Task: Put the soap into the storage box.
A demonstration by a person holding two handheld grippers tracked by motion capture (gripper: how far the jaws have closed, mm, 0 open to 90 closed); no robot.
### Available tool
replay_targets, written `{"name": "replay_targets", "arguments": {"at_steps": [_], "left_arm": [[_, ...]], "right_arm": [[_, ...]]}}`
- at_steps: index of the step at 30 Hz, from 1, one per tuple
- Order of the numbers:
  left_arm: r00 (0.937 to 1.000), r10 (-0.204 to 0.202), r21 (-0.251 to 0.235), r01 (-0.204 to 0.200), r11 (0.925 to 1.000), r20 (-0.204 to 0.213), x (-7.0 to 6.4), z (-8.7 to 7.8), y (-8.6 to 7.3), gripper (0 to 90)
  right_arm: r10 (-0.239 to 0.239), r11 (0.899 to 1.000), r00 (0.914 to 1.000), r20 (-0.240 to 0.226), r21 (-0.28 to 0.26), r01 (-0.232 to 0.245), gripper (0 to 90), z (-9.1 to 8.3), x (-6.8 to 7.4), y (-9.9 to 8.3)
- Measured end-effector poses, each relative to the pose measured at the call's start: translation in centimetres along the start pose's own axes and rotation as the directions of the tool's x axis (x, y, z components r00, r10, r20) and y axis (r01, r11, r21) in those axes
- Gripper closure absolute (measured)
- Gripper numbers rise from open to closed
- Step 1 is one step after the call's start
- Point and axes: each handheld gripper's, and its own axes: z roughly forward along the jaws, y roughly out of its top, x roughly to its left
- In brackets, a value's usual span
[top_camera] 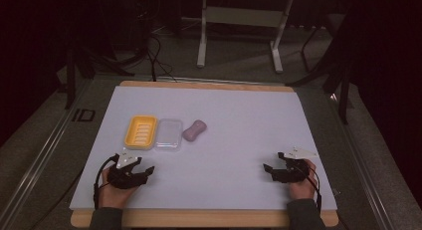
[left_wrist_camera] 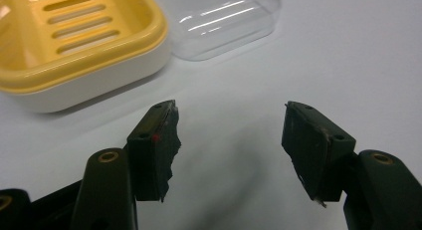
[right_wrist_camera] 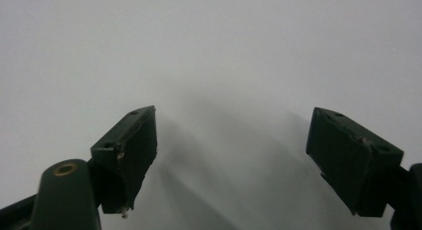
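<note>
The left hand-held gripper (left_wrist_camera: 231, 125) sat nearest the camera in its own view, its two black jaws spread wide with nothing between them, the bare table (left_wrist_camera: 348, 65) surface showing through the gap. In the high view the same left hand-held gripper (top_camera: 145, 169) rested low on the near left part of the table (top_camera: 239, 110), held by the person's left hand (top_camera: 110, 182).

Just beyond the left jaw stood the yellow soap dish (left_wrist_camera: 74, 46), a slotted yellow tray seated in a white base, close to the jaw tip but apart from it. Beside the dish, touching or nearly touching it, lay the clear plastic lid (left_wrist_camera: 224, 23). In the high view the yellow soap dish (top_camera: 141, 131), the clear plastic lid (top_camera: 168, 134) and the pale purple soap bar (top_camera: 194, 130) lay in a row on the left half of the table, the bar just to the right of the lid and tilted.

The right hand-held gripper (right_wrist_camera: 231, 150) also stood wide open and empty over plain table. In the high view the right hand-held gripper (top_camera: 269, 170) sat at the near right, well apart from the row, held by the right hand (top_camera: 301, 185).
</note>
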Motion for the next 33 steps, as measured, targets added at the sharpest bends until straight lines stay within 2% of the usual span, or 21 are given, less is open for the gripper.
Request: {"name": "replay_targets", "arguments": {"at_steps": [2,7,17,28,31,33], "left_arm": [[0.9999,-0.010,0.012,0.011,0.9999,-0.007,-0.1,0.1,0.0,40.4],[1.0000,0.003,0.038,-0.003,0.9993,-0.004,-0.4,0.2,0.4,40.9],[0.9997,0.019,0.055,-0.019,0.9983,-0.011,-0.5,-0.5,1.4,41.6],[0.9992,0.035,0.043,-0.034,0.9985,-0.018,-0.3,-1.3,2.9,41.0],[0.9990,0.042,0.044,-0.042,0.9982,-0.013,-0.5,-1.3,3.3,40.8],[0.9980,0.061,0.051,-0.061,0.9969,-0.015,-0.6,-1.2,3.9,40.7]], "right_arm": [[0.000,1.000,1.0000,-0.001,-0.017,0.000,19.7,-0.1,0.0,-0.1],[-0.013,0.998,0.9999,0.002,-0.055,0.013,21.2,-0.5,0.1,-0.2],[-0.016,0.998,0.9999,0.004,-0.066,0.016,23.2,-0.6,0.2,-0.3],[-0.025,0.997,0.9996,0.014,-0.076,0.026,22.0,-0.7,0.3,-0.3],[-0.025,0.997,0.9996,0.016,-0.076,0.026,21.6,-0.7,0.3,-0.3],[-0.024,0.997,0.9996,0.015,-0.076,0.025,21.4,-0.7,0.3,-0.3]]}}
